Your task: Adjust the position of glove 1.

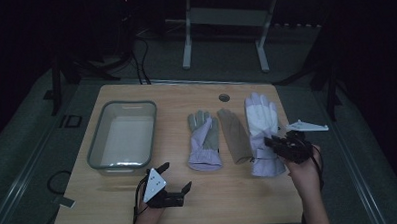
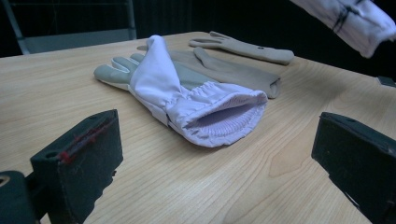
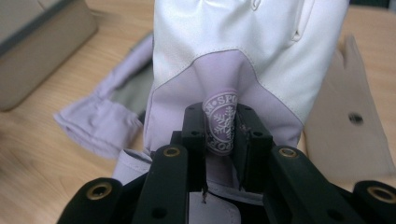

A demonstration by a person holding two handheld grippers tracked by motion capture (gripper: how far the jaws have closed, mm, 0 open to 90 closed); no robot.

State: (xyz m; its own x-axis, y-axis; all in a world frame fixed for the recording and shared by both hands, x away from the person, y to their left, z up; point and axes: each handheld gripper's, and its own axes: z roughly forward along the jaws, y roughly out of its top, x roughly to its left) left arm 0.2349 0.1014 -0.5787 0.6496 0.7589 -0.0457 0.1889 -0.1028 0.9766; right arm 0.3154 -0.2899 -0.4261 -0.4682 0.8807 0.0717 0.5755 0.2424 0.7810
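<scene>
Right gripper (image 3: 219, 135) jaws pinch the white glove's (image 1: 261, 121) logo patch (image 3: 220, 122); left gripper (image 1: 175, 182) jaws gape.

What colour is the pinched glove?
White and lilac glove, clearest in the right gripper view.

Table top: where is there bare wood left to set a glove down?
Bare: the near strip of the table by the left gripper, and behind the tub. Crowded: the right half, with three gloves side by side; the right gripper pinches the white glove.
</scene>
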